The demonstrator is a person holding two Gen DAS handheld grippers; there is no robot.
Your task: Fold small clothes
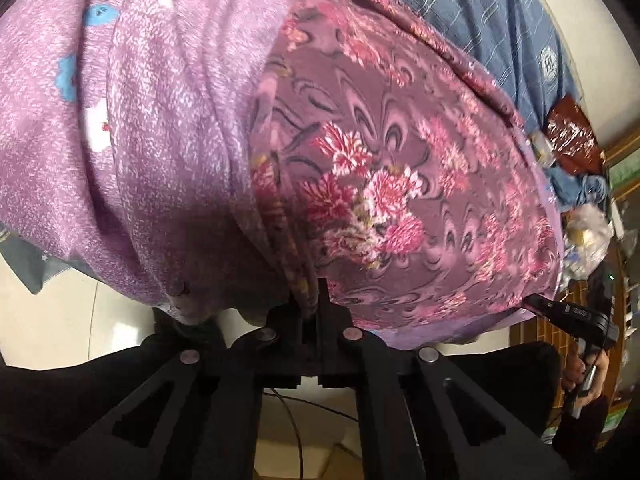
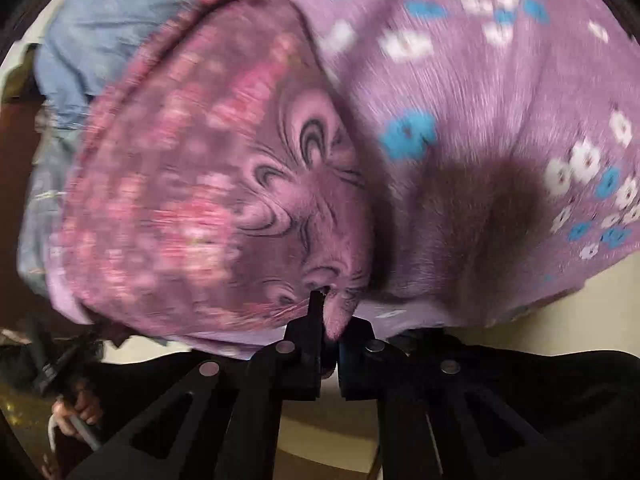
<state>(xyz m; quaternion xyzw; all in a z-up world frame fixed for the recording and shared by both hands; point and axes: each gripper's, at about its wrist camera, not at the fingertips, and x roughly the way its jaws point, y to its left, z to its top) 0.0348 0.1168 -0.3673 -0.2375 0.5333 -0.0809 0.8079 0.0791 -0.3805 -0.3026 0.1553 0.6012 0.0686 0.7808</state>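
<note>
The floral garment (image 1: 400, 168), a purple cloth printed with pink and red flowers, fills the middle and right of the left wrist view and the left half of the right wrist view, lying on a lilac bedcover (image 1: 140, 120) dotted with blue and white flowers. Both claws are closed on it: the left gripper (image 1: 310, 304), at the bottom centre of its frame, pinches a bunched edge of the cloth between its jaws, and the right gripper (image 2: 326, 312), bottom centre of its own frame, has a small fold of the same cloth caught between its jaws, with creases fanning out from the pinch. The right gripper also shows at the lower right of the left view, at the garment's other near corner, so the two grips appear to hold opposite ends of one edge. A blue checked cloth (image 1: 480, 12) lies beyond, at the upper right. The step in hand looks like lifting this edge to fold it over. To do it well, both hands should rise together, keep the edge taut and level between them, carry it across to meet the far edge squarely, and let go only once the cloth lies flat, checking that only the garment, not the bedcover beneath, comes up
</note>
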